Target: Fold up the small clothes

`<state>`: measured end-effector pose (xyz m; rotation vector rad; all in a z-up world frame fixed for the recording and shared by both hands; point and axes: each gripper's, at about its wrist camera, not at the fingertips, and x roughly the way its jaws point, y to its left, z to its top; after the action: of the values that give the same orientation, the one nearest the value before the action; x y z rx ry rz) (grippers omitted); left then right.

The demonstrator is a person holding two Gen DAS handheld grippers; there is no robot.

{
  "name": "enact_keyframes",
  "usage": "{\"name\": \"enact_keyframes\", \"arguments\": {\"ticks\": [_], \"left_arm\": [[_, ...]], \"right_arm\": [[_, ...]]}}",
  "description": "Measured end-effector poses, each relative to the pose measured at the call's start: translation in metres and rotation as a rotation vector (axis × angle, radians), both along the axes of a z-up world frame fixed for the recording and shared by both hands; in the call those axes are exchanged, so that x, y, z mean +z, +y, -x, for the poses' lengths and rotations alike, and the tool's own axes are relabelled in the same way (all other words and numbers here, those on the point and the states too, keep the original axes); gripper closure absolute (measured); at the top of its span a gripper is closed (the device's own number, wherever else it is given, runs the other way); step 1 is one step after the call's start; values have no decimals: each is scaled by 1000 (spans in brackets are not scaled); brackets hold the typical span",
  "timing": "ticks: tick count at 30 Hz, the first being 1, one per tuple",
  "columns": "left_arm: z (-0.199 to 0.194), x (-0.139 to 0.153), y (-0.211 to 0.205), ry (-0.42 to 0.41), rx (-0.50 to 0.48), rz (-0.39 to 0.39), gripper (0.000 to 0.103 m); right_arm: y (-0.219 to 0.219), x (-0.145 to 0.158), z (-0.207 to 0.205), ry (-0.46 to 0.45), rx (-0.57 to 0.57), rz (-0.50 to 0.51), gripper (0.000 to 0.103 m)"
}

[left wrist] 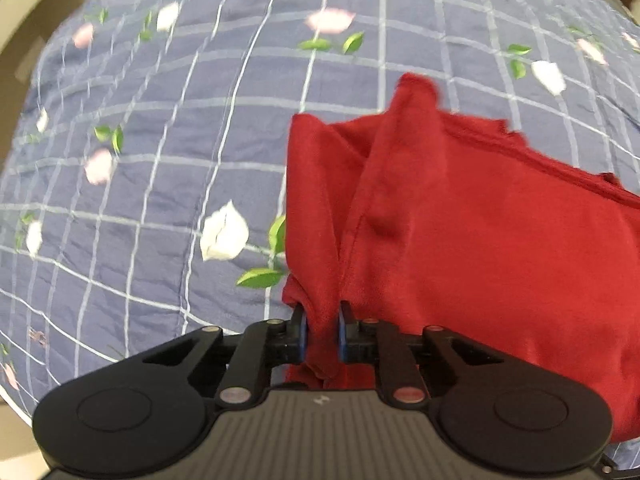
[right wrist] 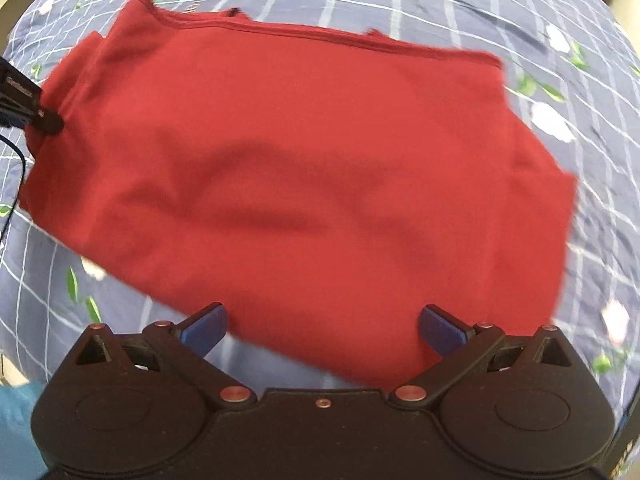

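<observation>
The red cloth [right wrist: 304, 168] lies on a bed with a blue bedspread [left wrist: 168, 152] that has white lines and flowers on it. The cloth looks partly folded, with a stitched hem along its far edge. Both pictures are a bit blurry, so small things are hard to see.

The left hand-held gripper [left wrist: 322, 334] is pressed together on a bunch of the red cloth. The cloth is squeezed between its 2 blue pads [left wrist: 303, 334] at 1 end of the cloth. In the right wrist view, this same gripper shows at the left edge, touching the cloth.

The right hand-held gripper [right wrist: 323, 330] is spread wide and holds nothing. Its 2 blue fingers [right wrist: 206, 330] sit over the near edge of the cloth. I cannot tell if they touch it.

I think the step now is to get a second hold, so both ends can be lifted and folded over.

To do it well:
- The right one should pinch the near edge, both layers together if there are 2.
- It should grab only the cloth, not the bedspread under it.
- The left one should keep its hold tight and not pull hard, or the cloth may bunch up.
- Both should lift evenly, so the fold comes out straight.
</observation>
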<state>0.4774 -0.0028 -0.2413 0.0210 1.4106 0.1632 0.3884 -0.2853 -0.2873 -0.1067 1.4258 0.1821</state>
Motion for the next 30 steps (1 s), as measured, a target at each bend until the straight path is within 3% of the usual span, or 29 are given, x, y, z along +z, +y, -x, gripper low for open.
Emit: {"name": "enact_keyframes", "arguments": {"ticks": [7, 12, 22, 26, 30], "left_arm": [[23, 60, -74, -138, -138, -12, 90], [39, 80, -143, -170, -253, 38, 90], [55, 55, -263, -95, -429, 126, 90], [53, 37, -278, -32, -421, 132, 90], [52, 33, -265, 15, -347, 229, 81]], "right_arm": [[-59, 12, 33, 2, -65, 16, 0], [-91, 13, 54, 16, -97, 41, 0], [-154, 11, 78, 53, -165, 70, 0], [-166, 5, 78, 64, -164, 65, 0], [-168, 2, 75, 76, -141, 46, 0]]}}
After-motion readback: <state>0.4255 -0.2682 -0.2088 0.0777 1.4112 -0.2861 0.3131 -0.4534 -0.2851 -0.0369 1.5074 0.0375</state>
